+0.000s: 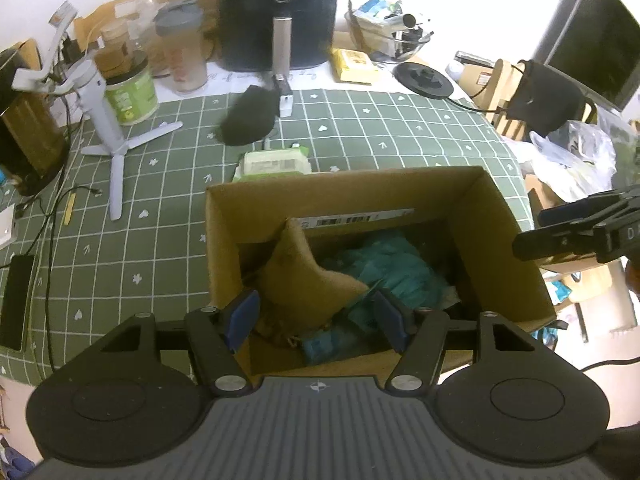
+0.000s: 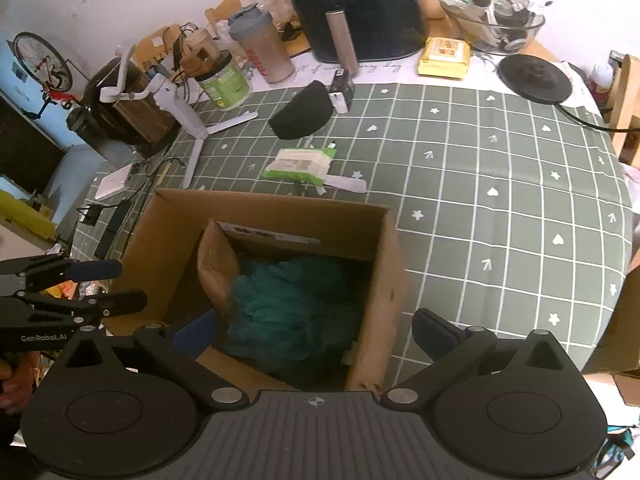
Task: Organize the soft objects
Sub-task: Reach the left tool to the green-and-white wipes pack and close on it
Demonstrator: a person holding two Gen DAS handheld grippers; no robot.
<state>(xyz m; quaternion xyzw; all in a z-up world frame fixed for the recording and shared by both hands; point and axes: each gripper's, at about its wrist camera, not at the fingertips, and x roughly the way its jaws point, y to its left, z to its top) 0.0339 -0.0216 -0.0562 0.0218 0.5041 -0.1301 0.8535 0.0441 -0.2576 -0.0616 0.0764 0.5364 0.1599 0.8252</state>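
The cardboard box (image 1: 348,200) stands open-topped at the near edge of the worktop (image 2: 500,184), directly under both tongs. The left tongs (image 1: 316,318) hang released over the box's near-left part, their blue pads apart with a tan cushion (image 1: 304,276) standing on edge between them, not pinched. The right tongs (image 2: 324,330) are spread wider, one pad inside the box mouth, the other outside its right wall over the cloth. To the right of that wall the worktop lies open up to its curved rim.

Inside the box, a crumpled teal fabric (image 2: 296,304) fills the floor, and the tan cushion leans against the left wall.

Ahead of the tongs, beyond the box's far wall, lie a green wipes pack (image 2: 302,164) and a black pouch (image 2: 302,114). Farther off stand a black air fryer (image 2: 352,4) and a white tripod (image 2: 188,116). The worktop carries a green cloth with a white grid.
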